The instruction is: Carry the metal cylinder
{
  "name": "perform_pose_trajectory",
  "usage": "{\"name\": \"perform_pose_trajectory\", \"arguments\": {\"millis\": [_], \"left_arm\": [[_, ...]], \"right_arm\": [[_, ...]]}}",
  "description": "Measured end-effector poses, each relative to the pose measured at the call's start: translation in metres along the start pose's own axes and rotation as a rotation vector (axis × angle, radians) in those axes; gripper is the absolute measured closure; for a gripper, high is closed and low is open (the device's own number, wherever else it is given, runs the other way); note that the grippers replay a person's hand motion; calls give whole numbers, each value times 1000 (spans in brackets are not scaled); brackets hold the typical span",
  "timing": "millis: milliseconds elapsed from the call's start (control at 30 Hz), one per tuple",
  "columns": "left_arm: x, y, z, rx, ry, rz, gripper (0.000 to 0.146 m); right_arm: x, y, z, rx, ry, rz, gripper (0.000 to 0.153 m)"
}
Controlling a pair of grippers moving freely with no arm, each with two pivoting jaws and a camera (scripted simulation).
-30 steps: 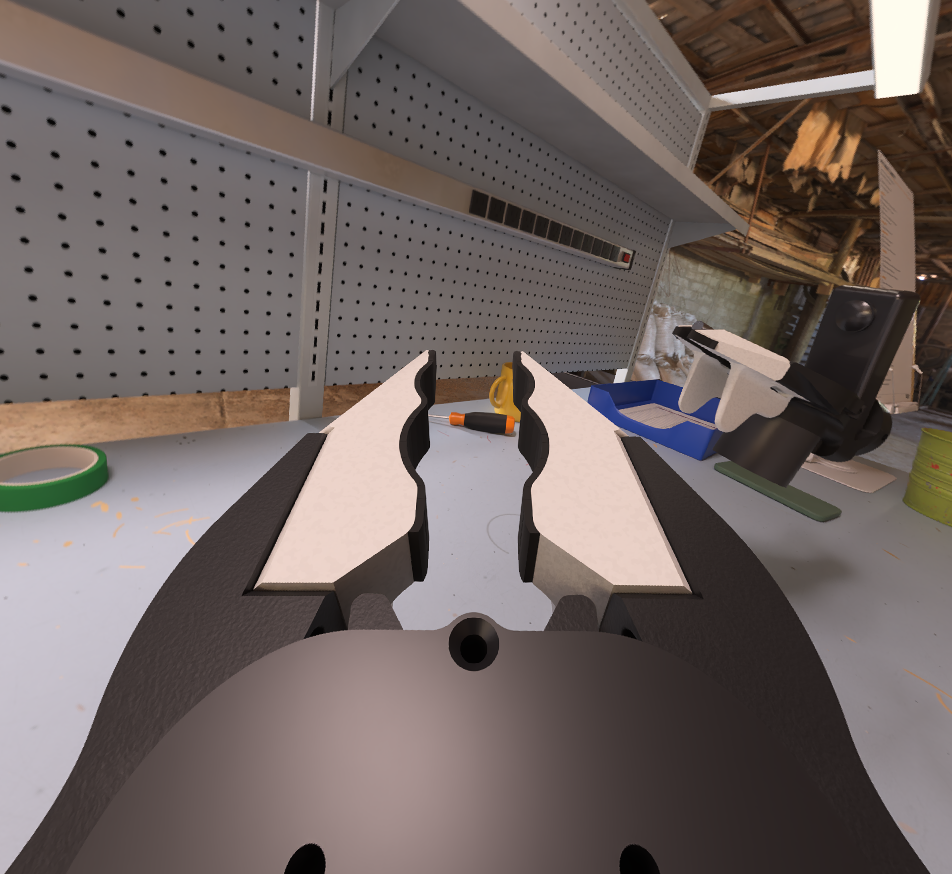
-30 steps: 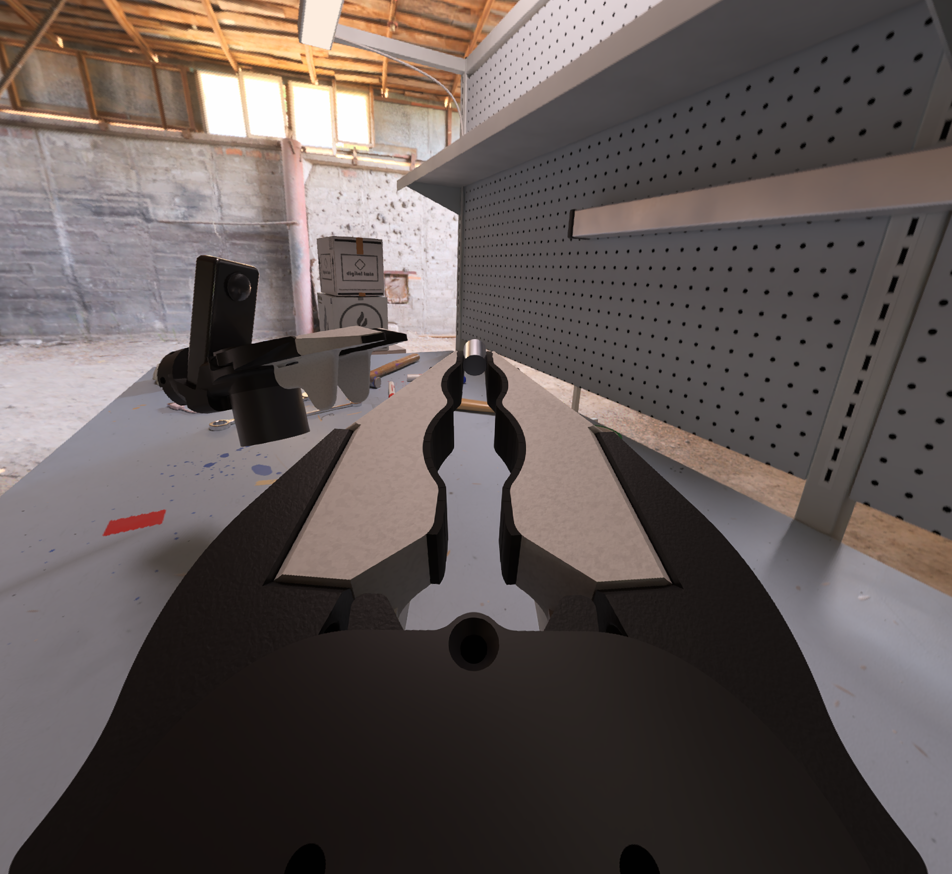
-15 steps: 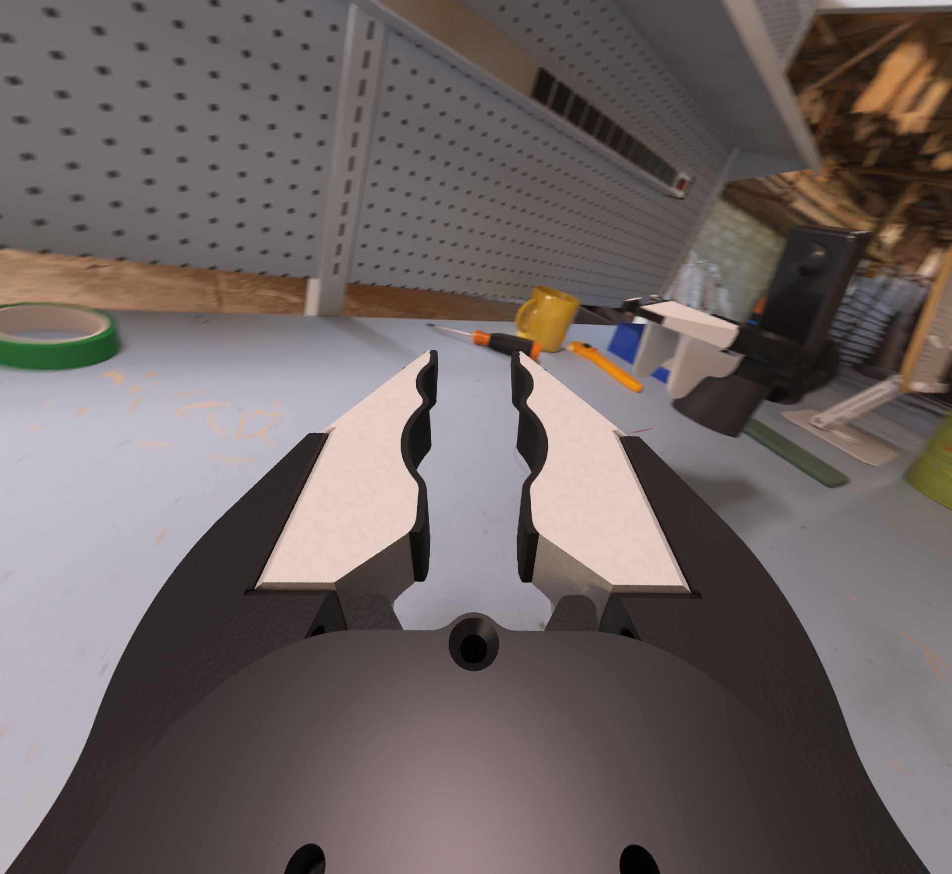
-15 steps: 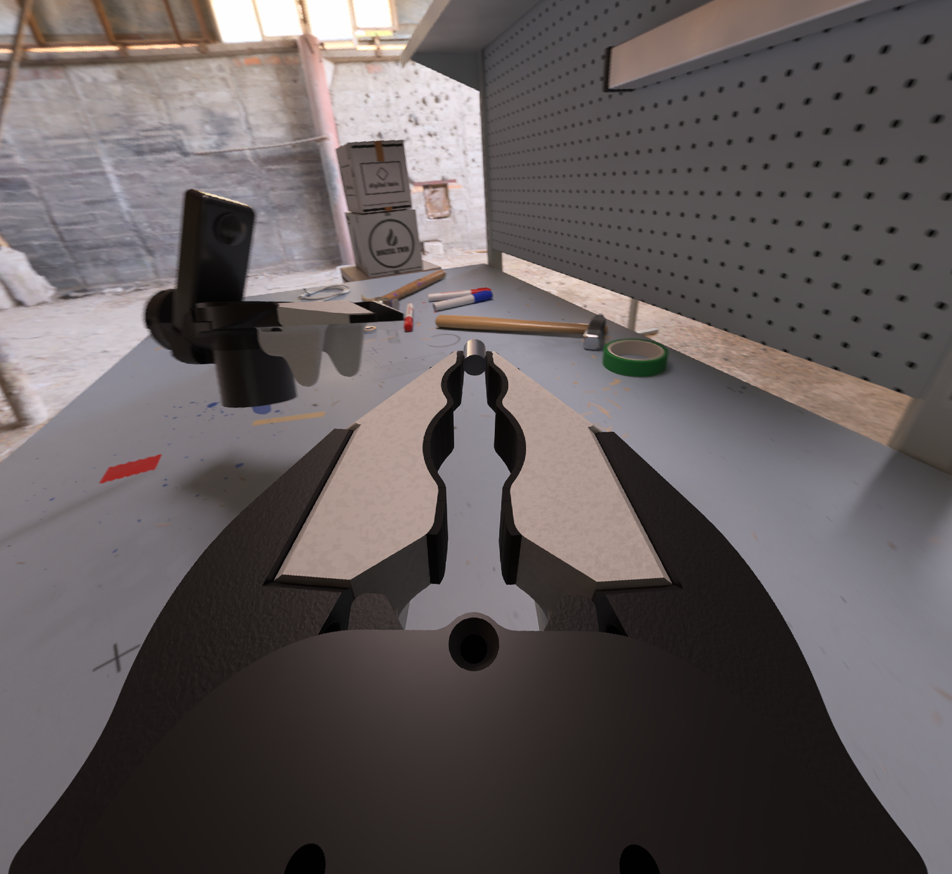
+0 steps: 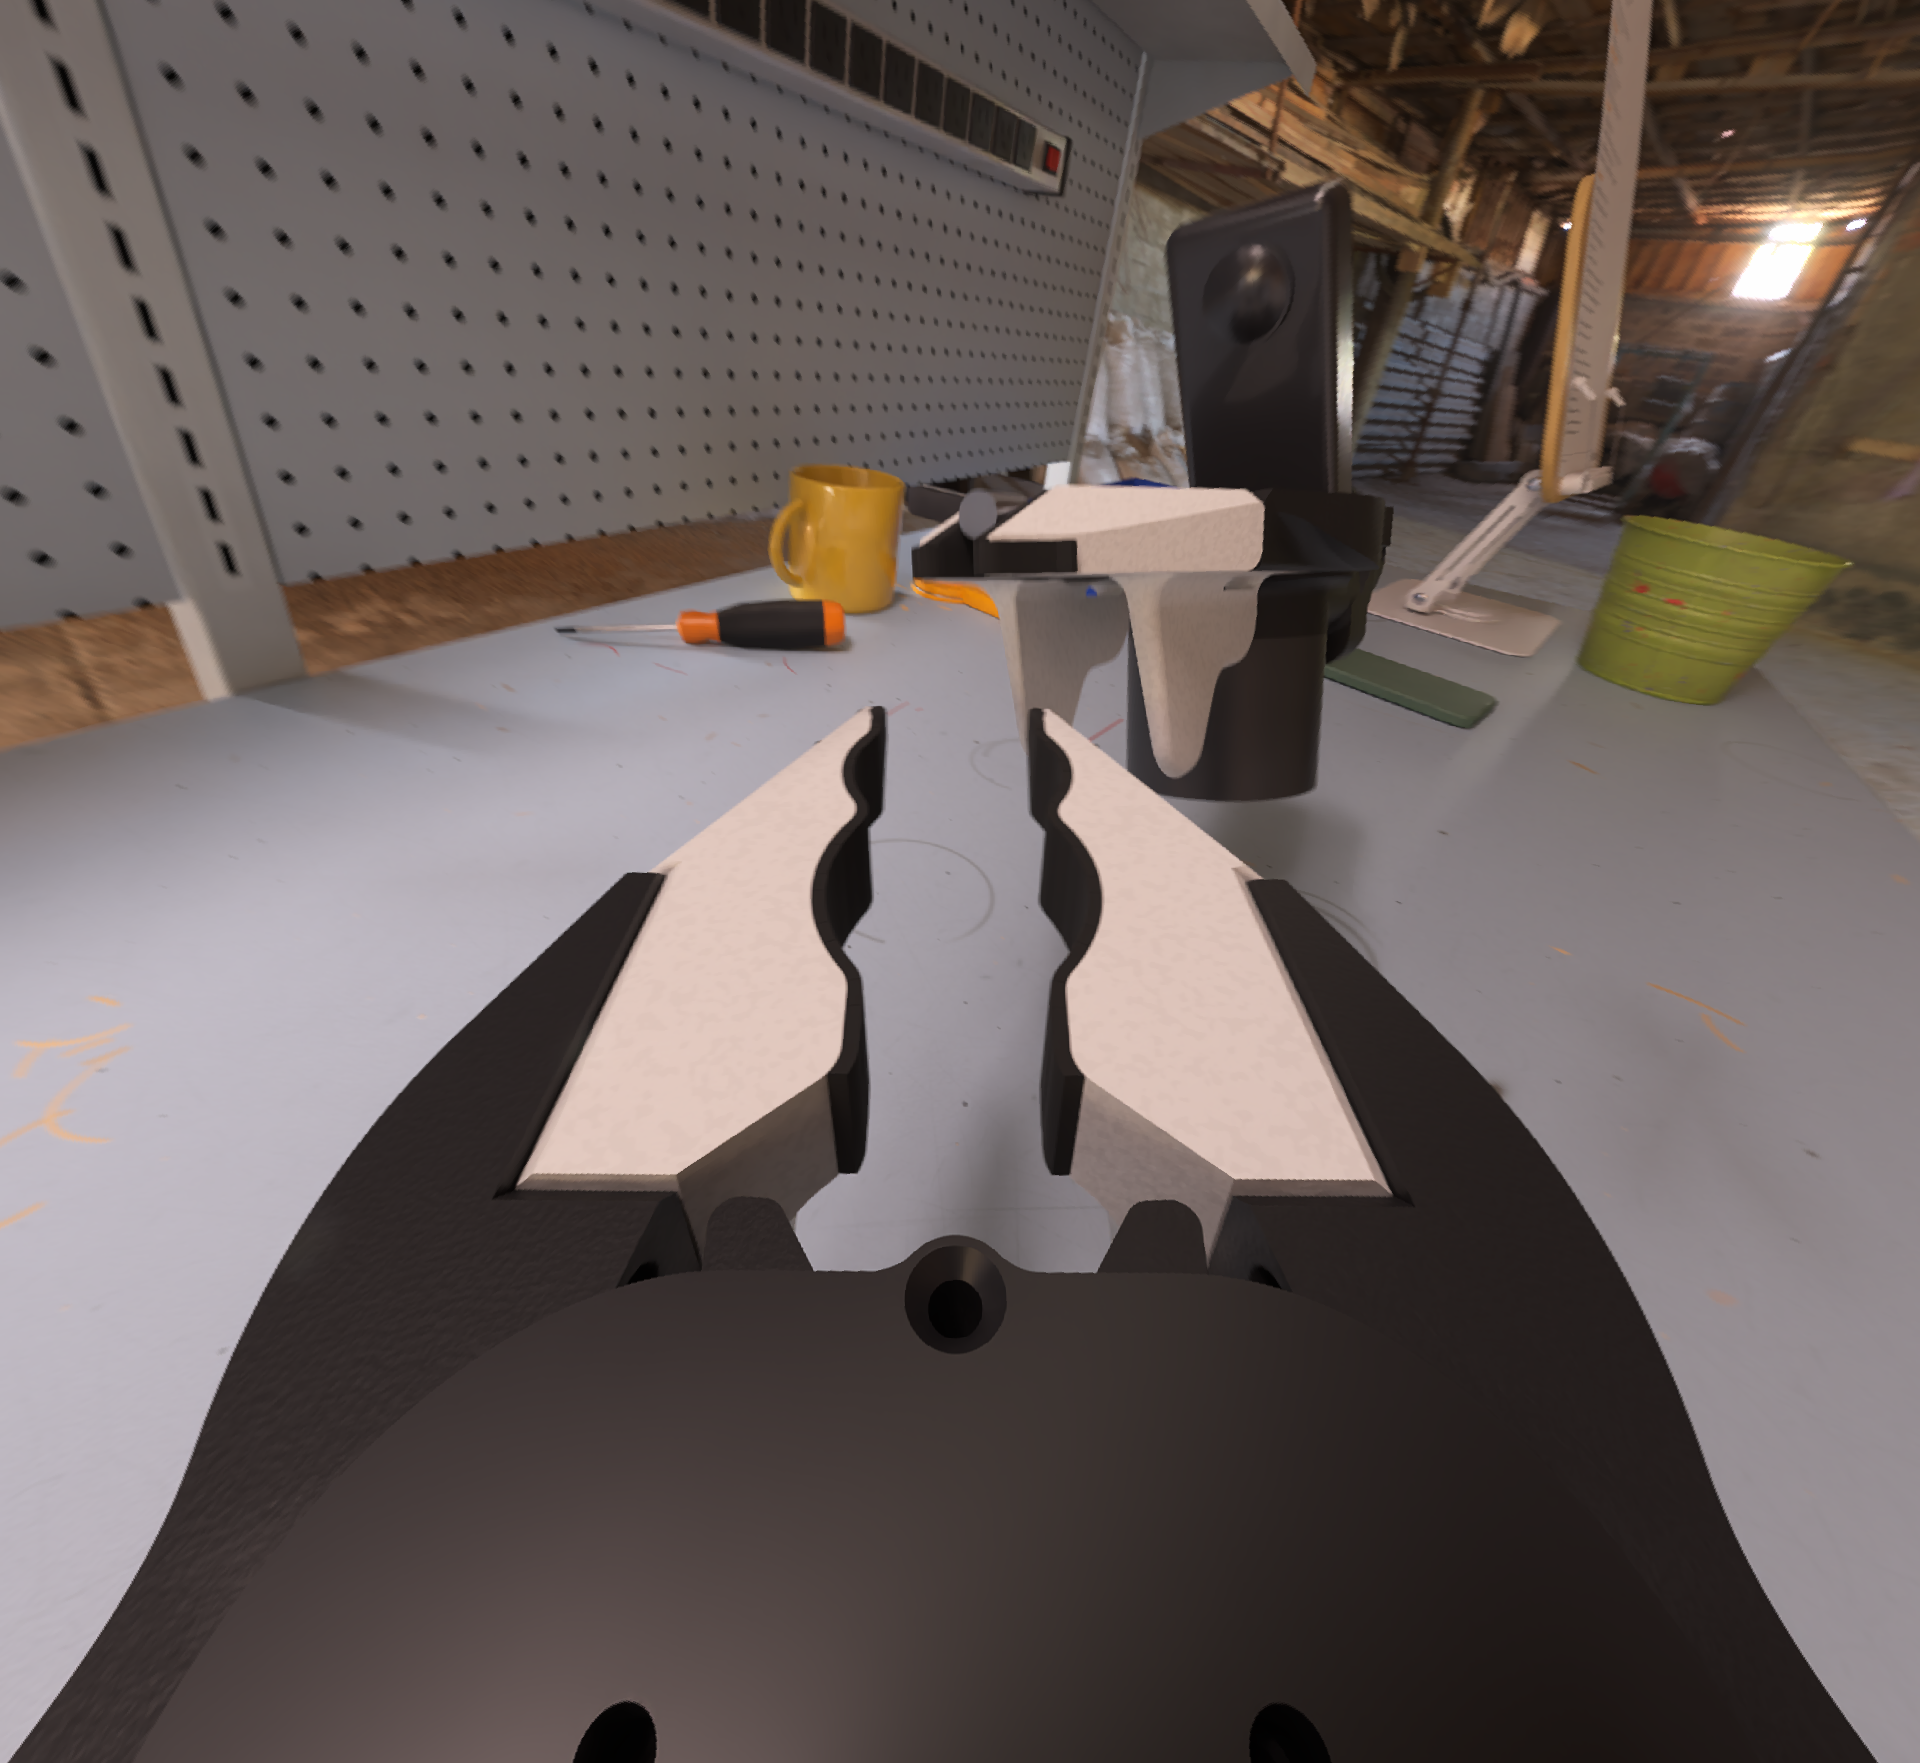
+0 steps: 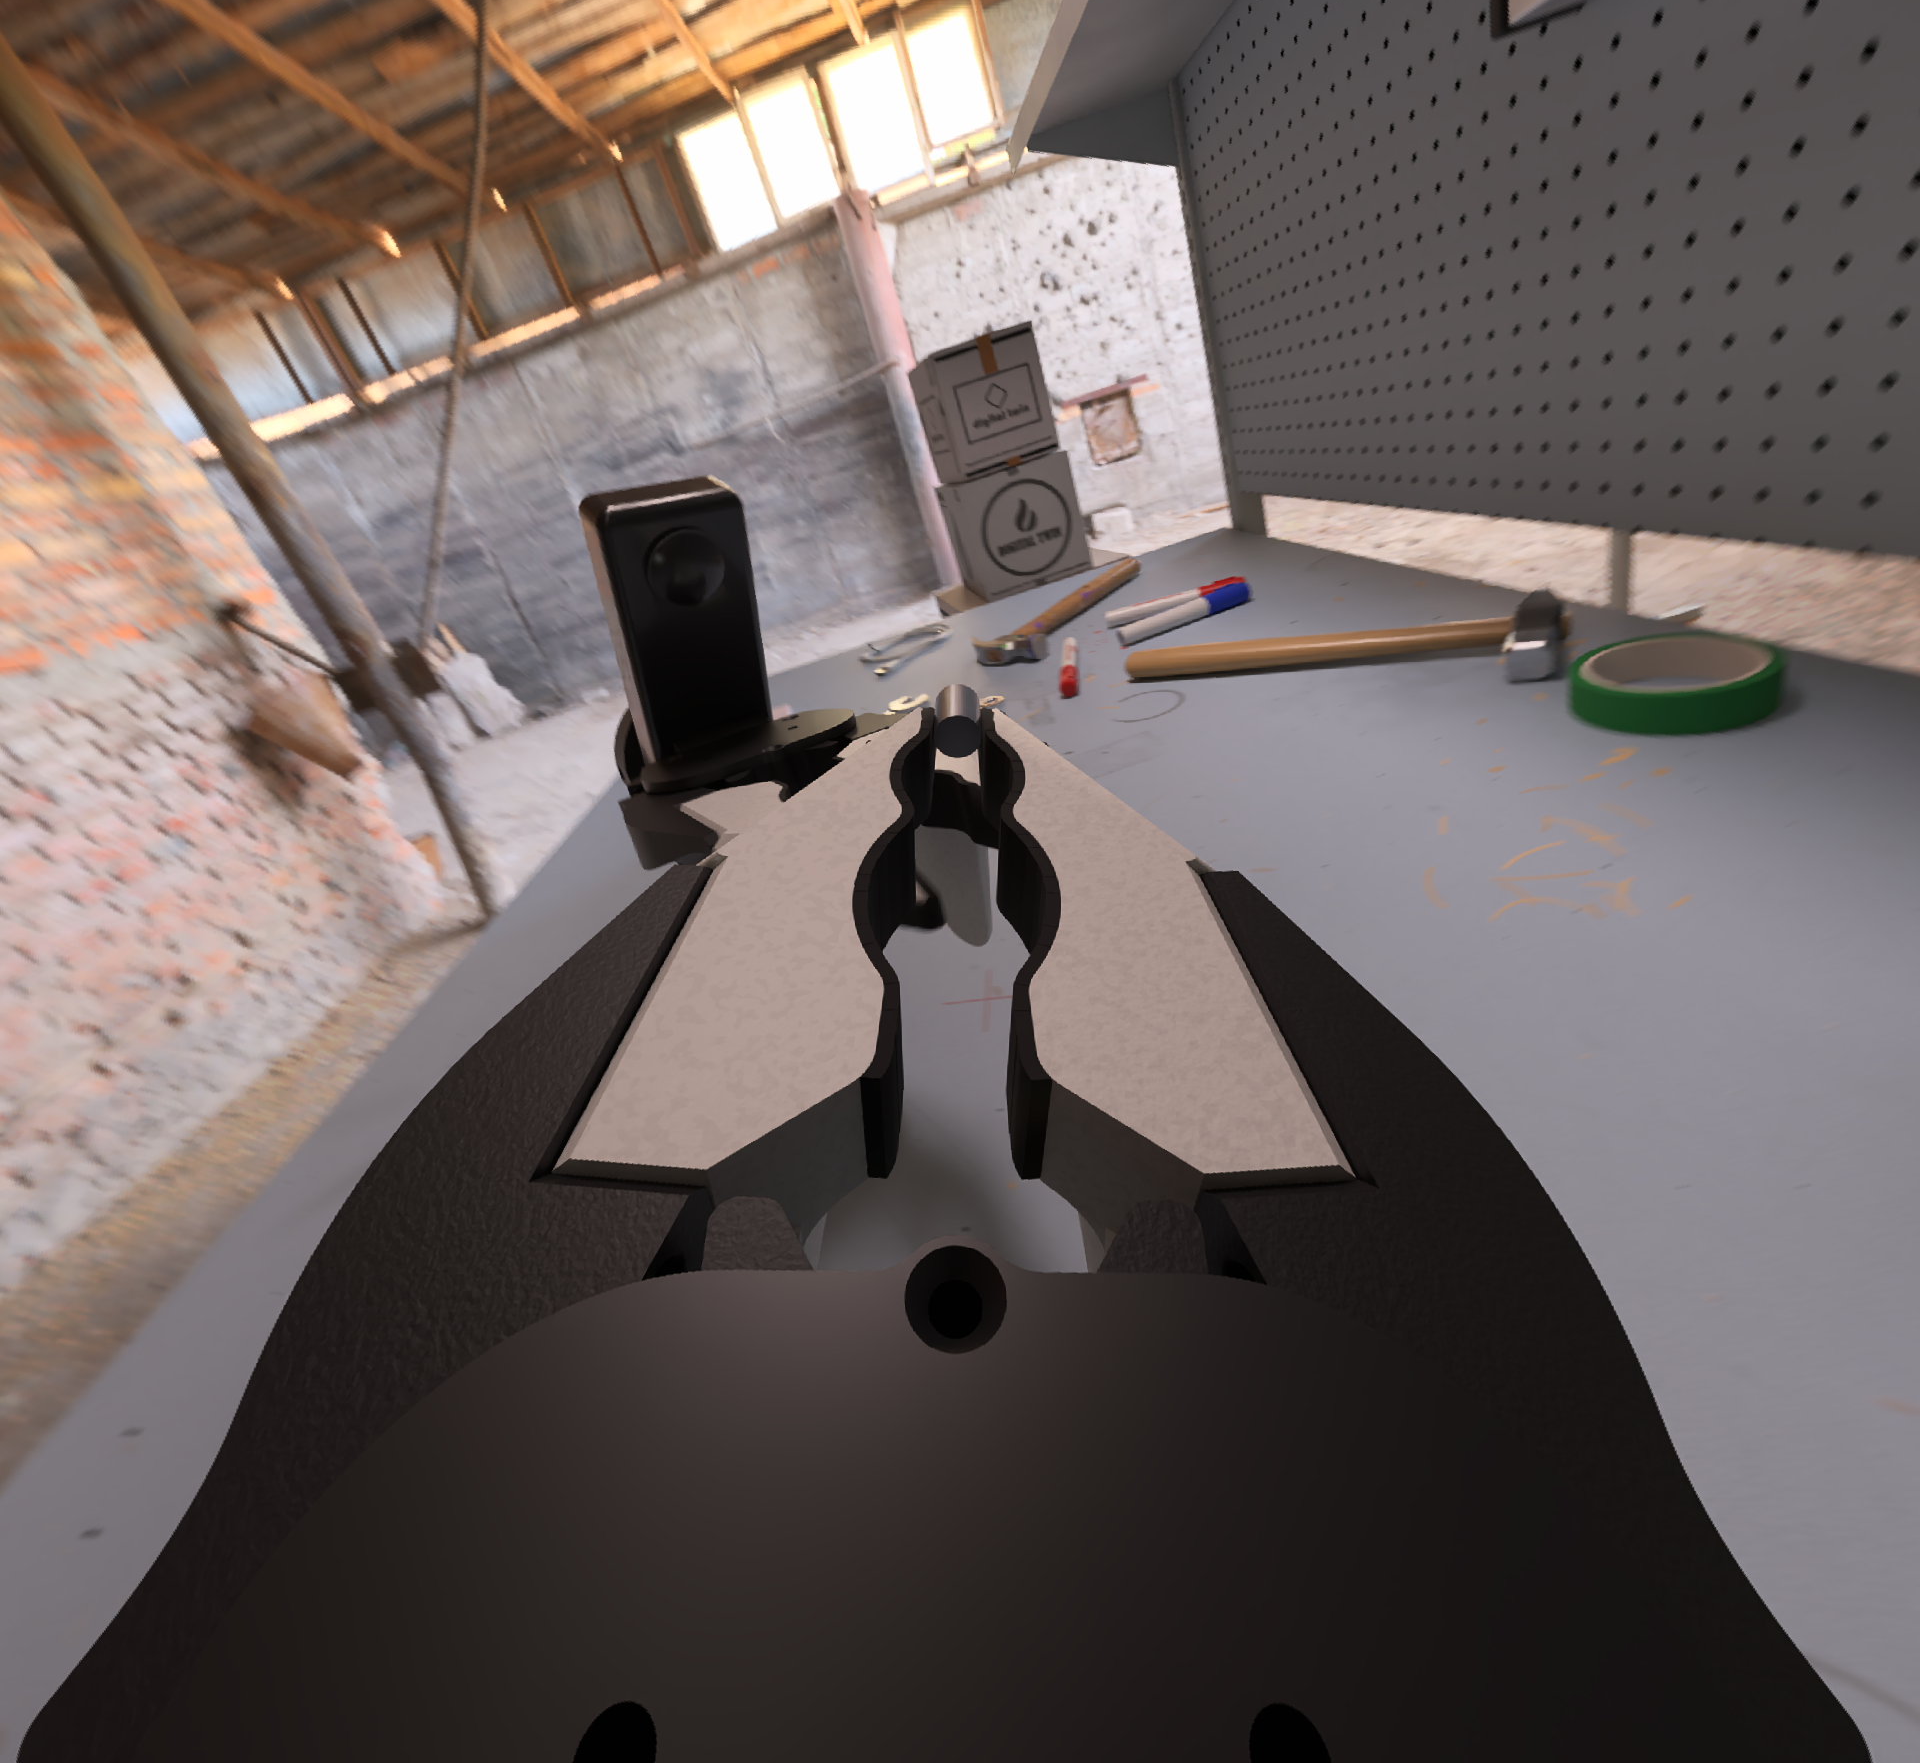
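Observation:
The metal cylinder (image 6: 956, 707) is a short grey rod standing upright, pinched at the tips of my right gripper (image 6: 956, 728), which is shut on it above the grey bench. Its lower part shows through the gap between the fingers. In the left wrist view the cylinder's (image 5: 977, 516) end shows at the tip of the right gripper (image 5: 997, 541), which hovers close ahead and slightly right. My left gripper (image 5: 956, 726) is open and empty, low over the bench. Its camera block (image 6: 675, 612) shows just beyond and left of the right fingers.
A yellow mug (image 5: 836, 539), a screwdriver (image 5: 758, 624), a green bucket (image 5: 1704, 607) and a dark green bar (image 5: 1413, 687) lie past the right gripper. A hammer (image 6: 1340, 645), green tape (image 6: 1675, 683), markers (image 6: 1179, 607) and stacked boxes (image 6: 1003, 466) lie toward the other end. A pegboard wall (image 5: 520, 259) borders the bench.
The two grippers have come much closer together, each now large in the other's view. The right gripper still holds the cylinder. The left gripper stays open.

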State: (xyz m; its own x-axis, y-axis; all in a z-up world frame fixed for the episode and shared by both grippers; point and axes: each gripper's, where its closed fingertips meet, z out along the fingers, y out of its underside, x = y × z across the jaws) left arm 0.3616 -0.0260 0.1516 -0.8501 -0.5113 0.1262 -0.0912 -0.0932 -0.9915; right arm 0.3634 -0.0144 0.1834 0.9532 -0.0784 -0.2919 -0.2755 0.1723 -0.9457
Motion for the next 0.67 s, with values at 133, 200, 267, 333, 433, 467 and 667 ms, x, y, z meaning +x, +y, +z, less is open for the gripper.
{"name": "perform_pose_trajectory", "arguments": {"millis": [133,200,267,333,433,467,667], "left_arm": [[2,-8,-7,51,-70,68,138],[3,-10,-7,57,-73,69,143],[6,-11,-6,57,-53,64,145],[9,-7,-2,35,-19,52,140],[13,-3,3,7,5,52,126],[13,-4,4,12,0,59,126],[-1,-9,0,-1,-78,99,142]], "right_arm": [[-2,5,-8,38,-41,155,145],[0,8,-13,45,-43,201,145],[1,10,-16,48,-54,238,145],[4,9,-17,66,-65,273,145],[5,6,-15,89,-109,353,145],[6,7,-14,86,-114,364,145],[11,10,-9,45,-107,372,145]]}}
